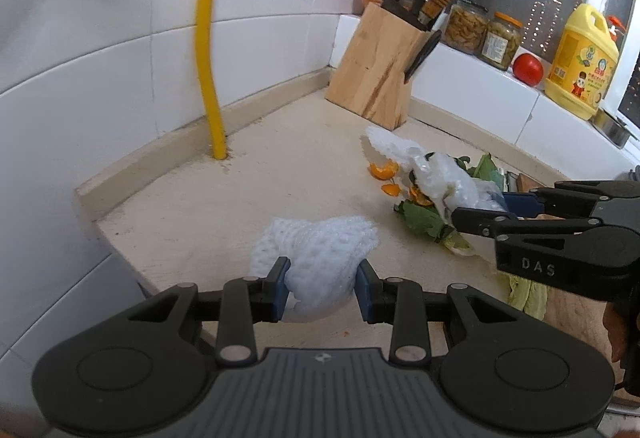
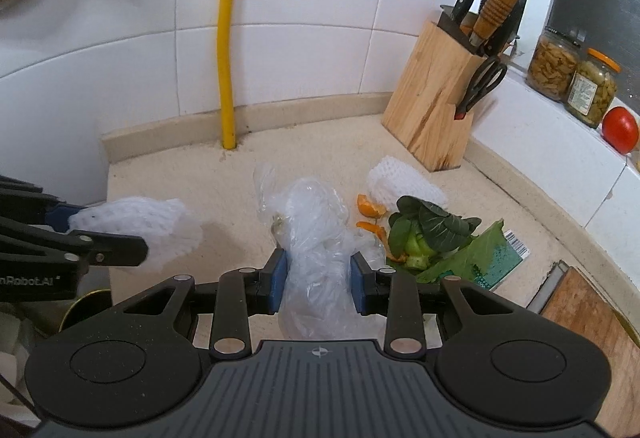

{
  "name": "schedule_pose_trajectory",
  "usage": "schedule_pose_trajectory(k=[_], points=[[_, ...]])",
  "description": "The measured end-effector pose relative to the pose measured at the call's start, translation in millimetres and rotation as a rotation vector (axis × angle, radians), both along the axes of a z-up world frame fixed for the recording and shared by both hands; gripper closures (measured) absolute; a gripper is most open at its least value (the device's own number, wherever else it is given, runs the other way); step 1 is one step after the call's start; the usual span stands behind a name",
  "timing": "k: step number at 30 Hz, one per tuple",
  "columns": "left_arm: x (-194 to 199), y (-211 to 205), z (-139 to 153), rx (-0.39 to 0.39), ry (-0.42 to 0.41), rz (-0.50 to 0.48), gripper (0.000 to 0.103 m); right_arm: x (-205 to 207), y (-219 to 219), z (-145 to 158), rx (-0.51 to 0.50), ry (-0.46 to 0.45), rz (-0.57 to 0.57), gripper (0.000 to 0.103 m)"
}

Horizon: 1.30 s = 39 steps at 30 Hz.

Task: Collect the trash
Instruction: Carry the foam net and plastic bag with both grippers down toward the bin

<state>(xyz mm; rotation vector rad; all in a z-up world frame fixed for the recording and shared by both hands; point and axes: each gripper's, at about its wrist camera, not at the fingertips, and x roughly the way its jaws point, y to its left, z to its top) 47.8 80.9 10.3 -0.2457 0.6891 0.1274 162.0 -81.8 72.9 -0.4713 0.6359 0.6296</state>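
Note:
My left gripper (image 1: 323, 290) is shut on a white foam fruit net (image 1: 316, 262), lifted above the beige counter (image 1: 224, 206); the same net (image 2: 140, 230) shows at the left of the right wrist view. My right gripper (image 2: 318, 280) is shut on a crumpled clear plastic bag (image 2: 316, 238), also seen from the side (image 1: 452, 186). On the counter lie a second foam net (image 2: 404, 186), orange peel pieces (image 2: 370, 212), green vegetable leaves (image 2: 432, 234) and a green packet with a barcode (image 2: 500, 258).
A wooden knife block (image 2: 432, 106) stands in the corner by a yellow pipe (image 2: 226, 38). Two jars (image 2: 572, 74), a tomato (image 2: 620, 130) and a yellow detergent bottle (image 1: 580, 62) sit on the sill. A wooden cutting board (image 2: 592, 318) lies at right. The counter's edge drops off at left.

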Motion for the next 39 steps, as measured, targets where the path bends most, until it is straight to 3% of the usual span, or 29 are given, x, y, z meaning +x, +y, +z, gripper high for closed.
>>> schedule_pose_trajectory(k=[22,39], points=[[-45.6,12.3,6.2,-0.021,-0.048,0.025,0.074,-23.8,-13.2,7.8,0.040,0.049,-0.046,0.063],[-104.2,35.9,1.5,-0.010,-0.044,0.146,0.074,-67.3,31.2,-2.1,0.026,0.090,0.110,0.063]])
